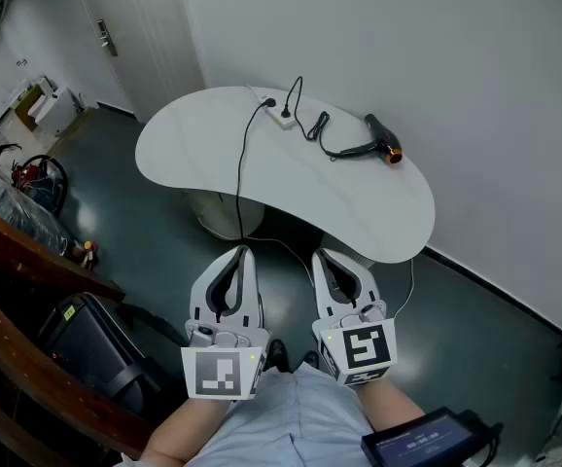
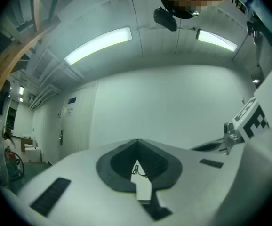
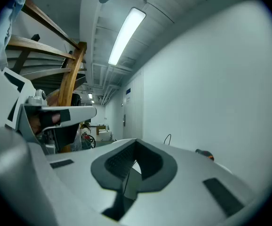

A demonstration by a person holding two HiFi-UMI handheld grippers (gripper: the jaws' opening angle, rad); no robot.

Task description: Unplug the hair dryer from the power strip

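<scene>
A black hair dryer with an orange nozzle lies at the far right of the white table. Its coiled black cord runs to a plug in the white power strip at the table's back edge. Both grippers hang well short of the table, close to the person's body. My left gripper is shut with nothing in it, and so is my right gripper. In the right gripper view the hair dryer shows small beyond the closed jaws. The left gripper view shows only a sliver of table and cord between its jaws.
The strip's own black cable drops over the table's front edge to the dark floor. A wooden rail and a black bag stand at the left. A door is at the far left. A dark device sits at the bottom right.
</scene>
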